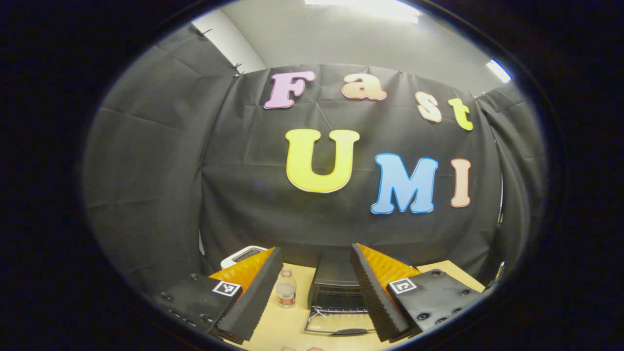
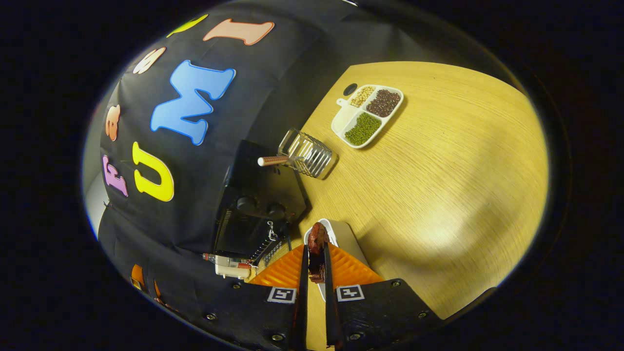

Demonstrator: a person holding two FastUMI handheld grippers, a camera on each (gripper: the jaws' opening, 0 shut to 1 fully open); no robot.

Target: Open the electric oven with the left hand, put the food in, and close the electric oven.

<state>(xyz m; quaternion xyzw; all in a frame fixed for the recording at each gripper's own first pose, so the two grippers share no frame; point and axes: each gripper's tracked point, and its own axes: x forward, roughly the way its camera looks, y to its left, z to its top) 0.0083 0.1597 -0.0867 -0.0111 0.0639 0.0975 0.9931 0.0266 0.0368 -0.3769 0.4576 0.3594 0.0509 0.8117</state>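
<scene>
Oven [image 1: 337, 285] stands at the bench's back edge against the cloth wall, and its door [image 1: 336, 324] already lies folded down toward the front, so the opening step looks done. Left gripper [image 1: 317, 292] hangs spread wide and holding nothing before that door, a small bottle [image 1: 286, 288] beside it. Right gripper [image 2: 316, 273] is pinched narrow on the food [image 2: 317, 251], a dark reddish piece, above a white dish [image 2: 336, 234]. Loading and closing remain. No brand or label is legible; the bottle's label is too small to read
</scene>
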